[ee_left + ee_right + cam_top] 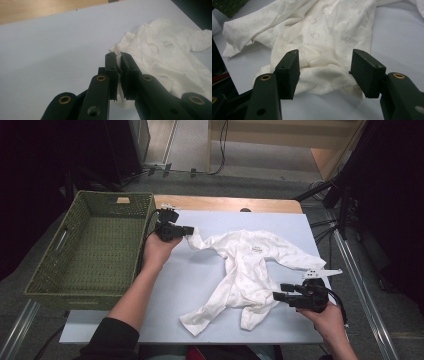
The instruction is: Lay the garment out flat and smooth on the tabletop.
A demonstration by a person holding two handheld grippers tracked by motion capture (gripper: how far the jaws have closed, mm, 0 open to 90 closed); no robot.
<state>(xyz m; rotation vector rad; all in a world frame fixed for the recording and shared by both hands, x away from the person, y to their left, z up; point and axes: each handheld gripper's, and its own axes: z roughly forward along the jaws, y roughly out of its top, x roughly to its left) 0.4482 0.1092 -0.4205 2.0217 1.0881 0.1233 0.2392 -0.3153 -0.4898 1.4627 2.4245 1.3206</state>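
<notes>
The white baby romper (250,270) lies spread on the table (200,285) between both tools: the left gripper (187,231) is clamped on its sleeve end, while the right gripper (324,72), jaws wide, straddles the nearer leg cuff just ahead of it
</notes>
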